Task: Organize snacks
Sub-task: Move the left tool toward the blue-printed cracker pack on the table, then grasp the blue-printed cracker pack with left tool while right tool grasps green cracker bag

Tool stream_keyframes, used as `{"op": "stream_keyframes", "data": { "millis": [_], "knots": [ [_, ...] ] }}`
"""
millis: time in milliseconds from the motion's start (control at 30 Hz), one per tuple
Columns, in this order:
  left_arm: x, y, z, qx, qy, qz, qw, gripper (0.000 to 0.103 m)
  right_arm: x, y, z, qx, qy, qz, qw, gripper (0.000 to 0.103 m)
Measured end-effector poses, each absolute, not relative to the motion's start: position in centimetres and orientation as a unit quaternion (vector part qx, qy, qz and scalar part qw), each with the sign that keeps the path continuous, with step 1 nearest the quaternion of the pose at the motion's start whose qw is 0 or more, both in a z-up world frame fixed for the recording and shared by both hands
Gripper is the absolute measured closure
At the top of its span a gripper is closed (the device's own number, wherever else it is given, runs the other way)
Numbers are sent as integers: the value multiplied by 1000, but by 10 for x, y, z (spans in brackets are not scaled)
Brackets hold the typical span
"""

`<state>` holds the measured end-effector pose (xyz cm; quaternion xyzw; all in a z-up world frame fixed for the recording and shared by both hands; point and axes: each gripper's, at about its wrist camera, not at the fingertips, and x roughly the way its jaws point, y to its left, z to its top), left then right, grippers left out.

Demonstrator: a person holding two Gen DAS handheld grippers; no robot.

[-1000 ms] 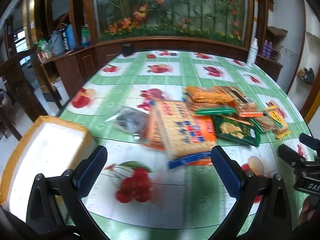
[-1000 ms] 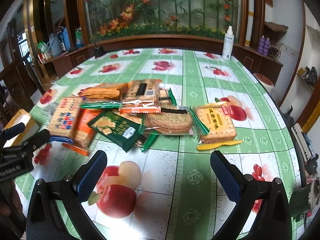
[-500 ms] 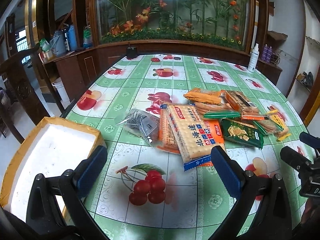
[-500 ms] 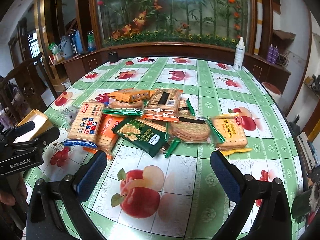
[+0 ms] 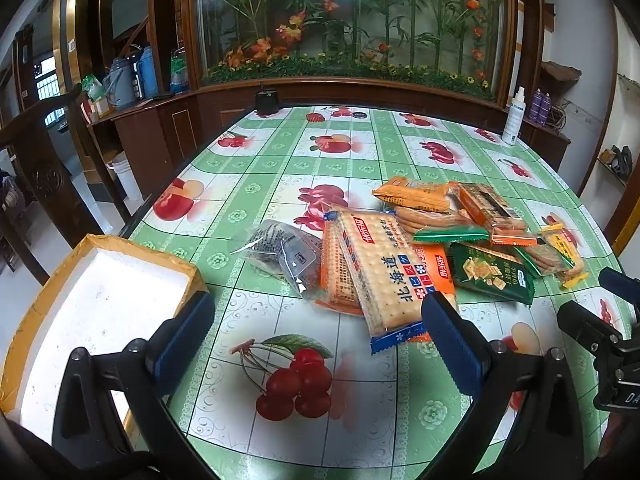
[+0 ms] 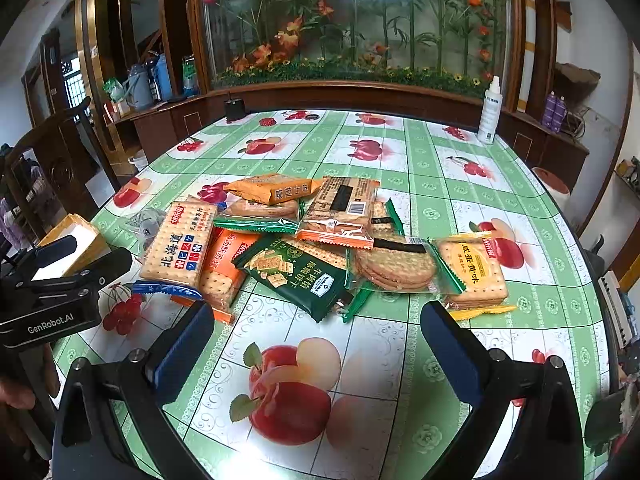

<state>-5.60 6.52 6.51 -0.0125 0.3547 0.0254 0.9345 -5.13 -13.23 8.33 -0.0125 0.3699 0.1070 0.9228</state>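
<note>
A pile of snack packets lies mid-table. It holds a blue-edged cracker pack (image 5: 384,272) (image 6: 180,248), a dark green pack (image 5: 490,274) (image 6: 298,274), an orange pack (image 6: 272,190), a round-biscuit pack (image 6: 394,266) and a yellow-edged pack (image 6: 474,270). A clear plastic bag (image 5: 280,248) lies left of the pile. A white foam box (image 5: 92,312) with tan tape sits at the table's left edge. My left gripper (image 5: 316,332) hovers open near the blue-edged pack. My right gripper (image 6: 316,340) hovers open in front of the pile. Both hold nothing.
The round table (image 6: 440,168) has a green fruit-print cover. A white spray bottle (image 6: 490,110) and a small black pot (image 6: 234,109) stand at its far edge. A dark wooden chair (image 5: 44,160) stands left, cabinets and a flower display behind.
Both grippers have drawn back and risen a little, so the pile looks farther and the view steadier. Both stay open; no packet has moved.
</note>
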Motion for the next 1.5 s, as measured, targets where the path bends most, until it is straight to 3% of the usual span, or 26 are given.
{"op": "stream_keyframes", "data": {
  "millis": [633, 1367, 1433, 1500],
  "knots": [
    [-44, 64, 58, -9, 362, 44, 931, 0, -41, -135, 72, -8, 386, 101, 917, 0],
    [15, 4, 45, 14, 414, 19, 910, 0, -42, -165, 61, 18, 398, 95, 912, 0],
    [18, 3, 41, 19, 423, 14, 906, 5, -41, -168, 60, 23, 399, 93, 912, 0],
    [21, 5, 36, 20, 434, 10, 901, 28, -41, -171, 61, 31, 399, 94, 912, 0]
  ]
}}
